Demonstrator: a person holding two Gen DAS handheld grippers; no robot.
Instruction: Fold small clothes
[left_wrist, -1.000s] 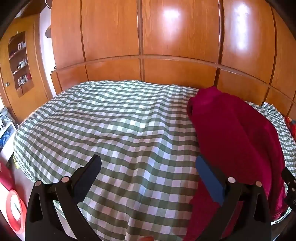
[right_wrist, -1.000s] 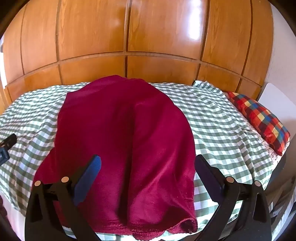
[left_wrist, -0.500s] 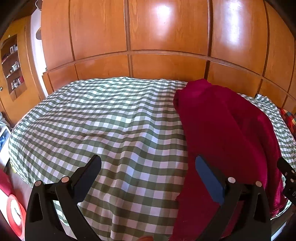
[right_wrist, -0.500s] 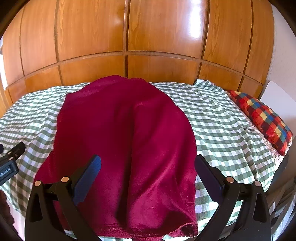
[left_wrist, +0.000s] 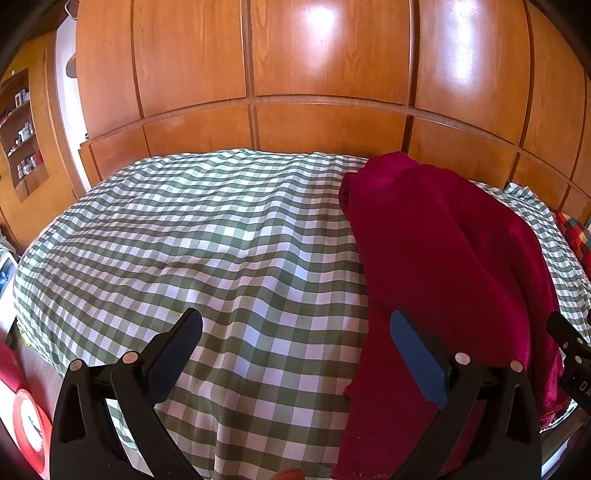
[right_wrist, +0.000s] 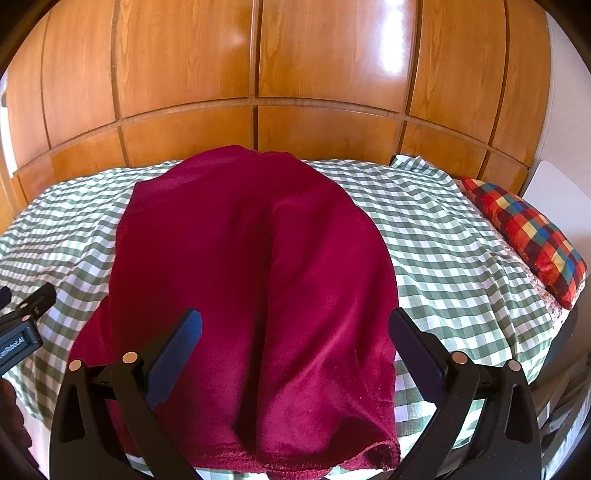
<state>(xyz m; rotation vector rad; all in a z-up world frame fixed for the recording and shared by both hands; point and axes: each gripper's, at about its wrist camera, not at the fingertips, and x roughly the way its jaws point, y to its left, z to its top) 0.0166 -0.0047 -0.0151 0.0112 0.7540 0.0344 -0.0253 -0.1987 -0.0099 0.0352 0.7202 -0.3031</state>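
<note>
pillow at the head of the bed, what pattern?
The pillow is multicolour plaid: red, dark, yellow and blue squares. Best seen in the right wrist view.

One red garment (right_wrist: 255, 280), one checked bedcover (left_wrist: 192, 236), one plaid pillow (right_wrist: 524, 236), two tongs (left_wrist: 295, 334) (right_wrist: 295, 332); shelf items uncountable.

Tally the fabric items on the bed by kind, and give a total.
Dark red garment: 1
Green-and-white checked bedcover: 1
Multicoloured checked pillow: 1
Total: 3
</note>
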